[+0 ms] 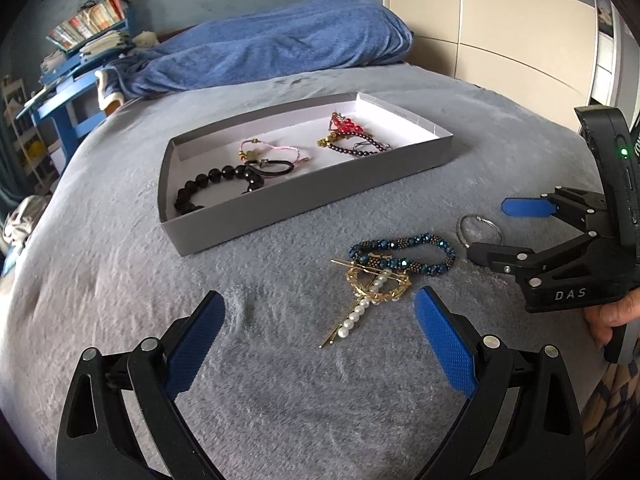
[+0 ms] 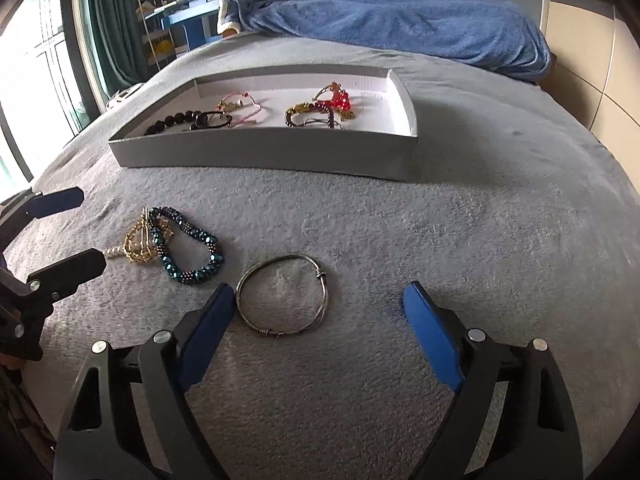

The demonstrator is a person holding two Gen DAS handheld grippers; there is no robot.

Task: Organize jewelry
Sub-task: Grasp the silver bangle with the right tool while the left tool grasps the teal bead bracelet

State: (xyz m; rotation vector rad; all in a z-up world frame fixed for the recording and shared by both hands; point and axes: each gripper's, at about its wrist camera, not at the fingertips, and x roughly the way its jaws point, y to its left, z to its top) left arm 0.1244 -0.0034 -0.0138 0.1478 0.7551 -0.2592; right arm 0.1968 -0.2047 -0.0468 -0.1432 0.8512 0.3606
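A grey shallow tray (image 1: 304, 204) (image 2: 260, 152) lies on the bed and holds a black bead bracelet (image 1: 208, 184), a pink cord bracelet (image 1: 272, 148) and red beads (image 1: 344, 124). On the blanket in front of it lie a gold pearl hair pin (image 1: 362, 308) (image 2: 140, 244), a blue bead bracelet (image 1: 404, 254) (image 2: 214, 254) and a thin silver bangle (image 1: 464, 226) (image 2: 322, 278). My left gripper (image 1: 320, 296) (image 2: 91, 227) is open, with the pin just ahead between its fingers. My right gripper (image 2: 320, 291) (image 1: 490, 228) is open around the bangle, its left fingertip at the bangle's edge.
A blue towel-covered pillow (image 1: 280, 48) lies at the head of the bed behind the tray. A blue desk with books (image 1: 80, 64) stands off the far left side, and a window with curtains (image 2: 48, 60) is beyond it. A hand (image 1: 616, 316) holds the right gripper's grip.
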